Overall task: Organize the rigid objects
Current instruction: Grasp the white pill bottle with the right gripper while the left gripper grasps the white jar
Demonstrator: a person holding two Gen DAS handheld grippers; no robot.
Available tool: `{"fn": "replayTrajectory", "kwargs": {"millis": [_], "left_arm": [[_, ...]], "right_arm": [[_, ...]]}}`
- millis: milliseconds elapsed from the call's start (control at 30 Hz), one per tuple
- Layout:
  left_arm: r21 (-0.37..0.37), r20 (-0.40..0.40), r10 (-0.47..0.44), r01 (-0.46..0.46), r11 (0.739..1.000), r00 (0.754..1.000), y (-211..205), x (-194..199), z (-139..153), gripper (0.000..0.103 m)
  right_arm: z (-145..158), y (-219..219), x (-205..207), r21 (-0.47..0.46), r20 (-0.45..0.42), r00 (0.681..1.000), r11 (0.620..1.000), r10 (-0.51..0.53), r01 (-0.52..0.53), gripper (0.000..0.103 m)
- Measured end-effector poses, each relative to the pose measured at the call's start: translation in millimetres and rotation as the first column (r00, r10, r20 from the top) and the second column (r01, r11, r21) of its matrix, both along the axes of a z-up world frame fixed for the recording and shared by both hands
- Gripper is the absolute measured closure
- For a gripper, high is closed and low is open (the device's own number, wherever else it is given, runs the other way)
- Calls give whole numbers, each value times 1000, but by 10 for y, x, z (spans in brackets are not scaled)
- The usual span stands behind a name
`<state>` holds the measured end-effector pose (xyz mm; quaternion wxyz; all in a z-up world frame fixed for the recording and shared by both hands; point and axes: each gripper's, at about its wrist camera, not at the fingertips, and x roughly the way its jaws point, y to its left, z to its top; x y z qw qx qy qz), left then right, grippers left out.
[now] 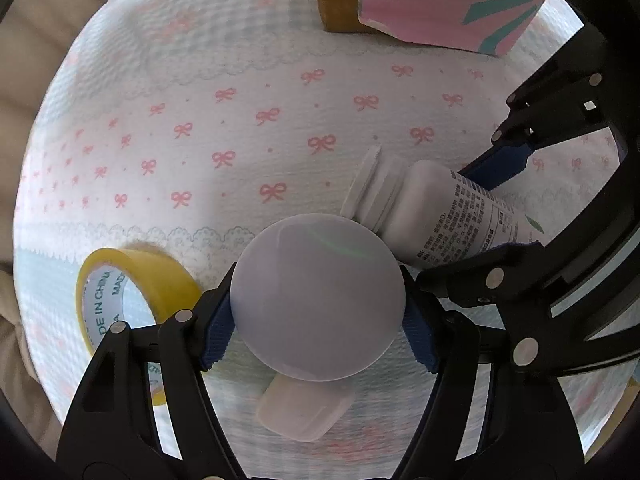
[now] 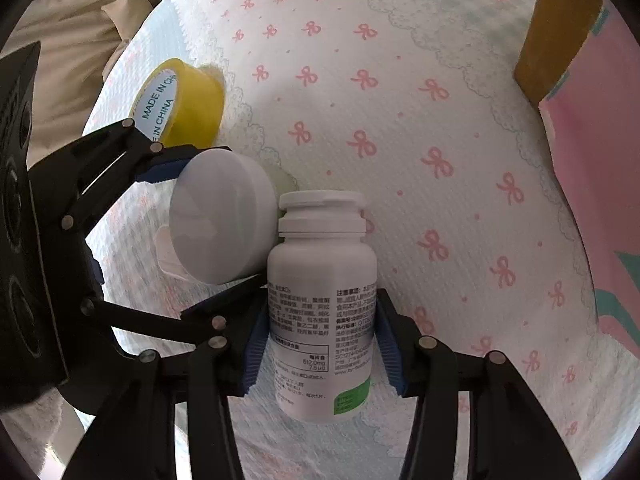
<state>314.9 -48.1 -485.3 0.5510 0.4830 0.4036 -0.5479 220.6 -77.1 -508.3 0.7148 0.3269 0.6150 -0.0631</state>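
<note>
Two grippers are showing above the bow-patterned cloth [image 1: 240,128]. One white pill bottle [image 2: 322,312] is lying just right of one round frosted jar [image 1: 318,298]. One yellow tape roll [image 1: 132,300] is sitting left of that jar. One small translucent case [image 1: 304,410] is peeking out beneath it. One pink box [image 1: 440,0] is standing beyond the jar.

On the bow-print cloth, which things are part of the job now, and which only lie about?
In the job:
- round white container, in the left hand-held gripper
- white pill bottle, in the right hand-held gripper

Lying about:
- yellow tape roll
- pink box
- small translucent case
</note>
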Motion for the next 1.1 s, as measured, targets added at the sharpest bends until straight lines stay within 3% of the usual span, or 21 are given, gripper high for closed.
{"fn": "replayTrajectory", "kwargs": {"millis": [267,467,667,833,1100], "left_arm": [[-18,15,36,-36,999,999,-20,-48,158,34],[-52,34,108,-106,993,994,41,-125,461,34],[-92,56,205,-200,976,977,166,-303,909,34],[-156,60,305,-293,943,950,251,-552,1444,34],[-252,77,360,-331,909,930,112,-1032,2282,34]], "right_arm": [[75,-96,17,1,2,1000,1000,-3,3,57],[364,-122,-26,-37,43,999,999,14,-12,57],[784,-169,-224,-64,93,995,998,27,-21,57],[1266,-204,-458,-76,146,989,997,27,-16,57],[2048,-488,-847,-91,207,978,995,-22,42,57]]}}
